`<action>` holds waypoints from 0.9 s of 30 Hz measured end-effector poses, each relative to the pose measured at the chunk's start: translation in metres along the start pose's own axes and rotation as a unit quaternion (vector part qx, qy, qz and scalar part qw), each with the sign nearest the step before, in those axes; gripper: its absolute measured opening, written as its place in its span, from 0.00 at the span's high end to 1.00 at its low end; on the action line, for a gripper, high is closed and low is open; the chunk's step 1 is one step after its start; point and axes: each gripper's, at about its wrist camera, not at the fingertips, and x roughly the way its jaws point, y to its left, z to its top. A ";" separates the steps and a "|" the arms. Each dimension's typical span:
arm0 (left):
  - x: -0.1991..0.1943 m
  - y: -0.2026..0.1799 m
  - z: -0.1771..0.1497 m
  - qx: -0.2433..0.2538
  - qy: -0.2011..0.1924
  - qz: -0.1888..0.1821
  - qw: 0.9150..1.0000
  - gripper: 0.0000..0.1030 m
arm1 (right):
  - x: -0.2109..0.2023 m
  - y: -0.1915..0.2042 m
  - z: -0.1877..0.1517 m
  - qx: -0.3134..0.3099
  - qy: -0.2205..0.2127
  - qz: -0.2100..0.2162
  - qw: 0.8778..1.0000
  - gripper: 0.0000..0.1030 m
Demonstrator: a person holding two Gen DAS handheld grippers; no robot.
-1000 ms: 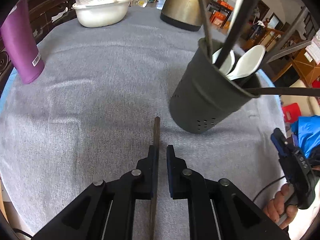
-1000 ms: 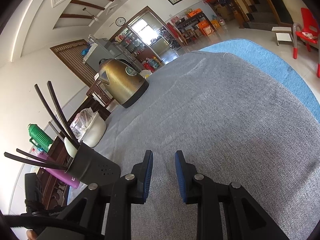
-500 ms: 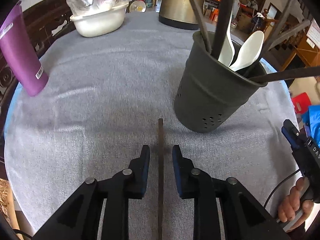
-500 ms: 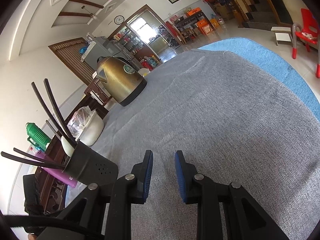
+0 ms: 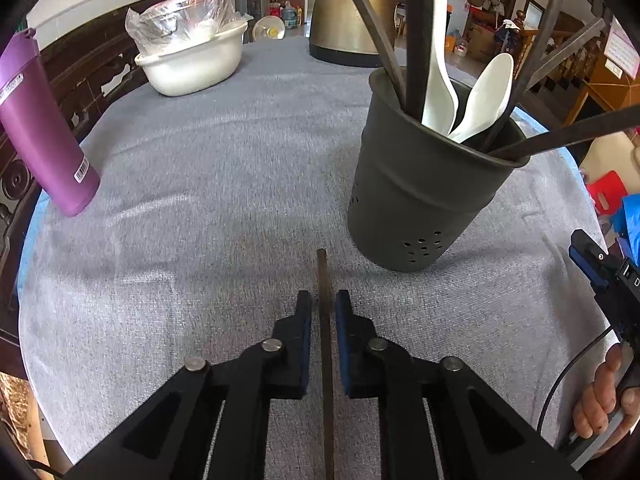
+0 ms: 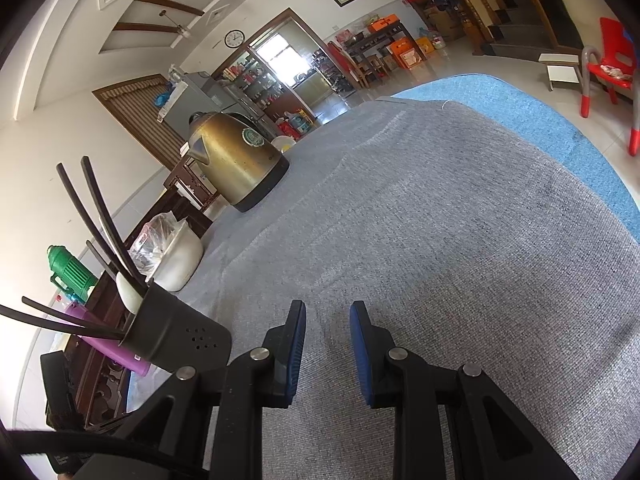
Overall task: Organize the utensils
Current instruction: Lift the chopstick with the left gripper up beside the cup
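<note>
Where the grey-clothed counter (image 5: pixel 208 184) fills both views, a gold kettle (image 5: pixel 352 20) stands at twelve o'clock in the left wrist view and a white basin (image 5: pixel 192 64) covered with plastic sits at eleven o'clock. At two o'clock stands the dark utensil holder (image 5: pixel 424 196), upright, with two white spoons (image 5: pixel 484 100) and several dark chopsticks leaning out of it. A purple bottle (image 5: pixel 36 136) stands at nine o'clock near the counter's edge. At six o'clock the left claw (image 5: pixel 323 312) is closing with a single chopstick (image 5: pixel 323 280) running lengthwise between its pads; narrow slivers of cloth show on both sides, and the tip pokes out toward the holder's base, just beside it. The right claw (image 6: pixel 327 336) is parted with only bare cloth between the blue pads. A hand (image 5: pixel 604 400) shows at four o'clock.
</note>
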 end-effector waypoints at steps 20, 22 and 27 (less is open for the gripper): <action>-0.065 0.007 0.001 0.003 -0.083 -0.021 0.996 0.96 | 0.000 -0.002 0.000 0.001 0.000 -0.004 1.000 0.75; -0.083 0.011 0.003 -0.003 -0.098 -0.035 0.995 0.96 | 0.000 -0.002 0.000 0.002 0.000 -0.005 1.000 0.75; -0.120 0.023 0.014 -0.009 -0.139 -0.056 0.989 0.96 | 0.000 -0.002 0.000 0.001 0.001 -0.004 1.000 0.75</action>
